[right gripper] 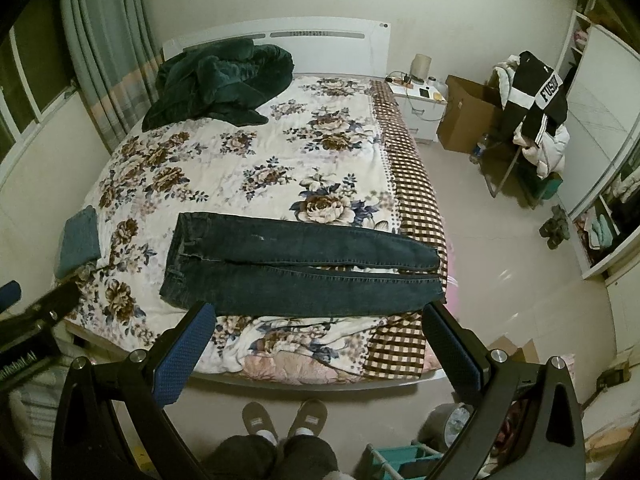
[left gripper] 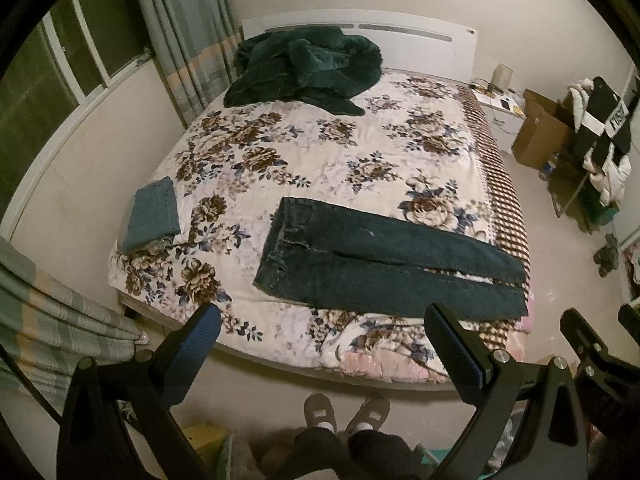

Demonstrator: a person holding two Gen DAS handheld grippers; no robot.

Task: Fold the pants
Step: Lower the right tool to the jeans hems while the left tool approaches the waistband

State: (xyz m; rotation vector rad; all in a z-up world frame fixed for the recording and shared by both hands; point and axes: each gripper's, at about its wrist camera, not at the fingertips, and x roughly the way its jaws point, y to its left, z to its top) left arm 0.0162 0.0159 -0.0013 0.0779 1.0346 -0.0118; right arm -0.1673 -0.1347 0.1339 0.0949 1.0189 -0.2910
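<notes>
Dark blue jeans [left gripper: 360,264] lie flat across the near part of the floral bed [left gripper: 320,152], waist to the left, both legs stretched right to the bed's edge; they also show in the right wrist view [right gripper: 296,268]. My left gripper [left gripper: 324,320] is open and empty, held above the bed's near edge, short of the jeans. My right gripper [right gripper: 320,316] is open and empty too, hovering just in front of the jeans' lower leg. A folded blue garment [left gripper: 154,214] sits at the bed's left edge.
A dark green fleece blanket [left gripper: 304,68] is heaped at the headboard. A nightstand [right gripper: 420,108], cardboard box [right gripper: 468,114] and a chair piled with clothes [right gripper: 532,120] stand right of the bed. The person's slippered feet [right gripper: 284,420] stand at the bed's foot. Curtains [left gripper: 188,40] hang at left.
</notes>
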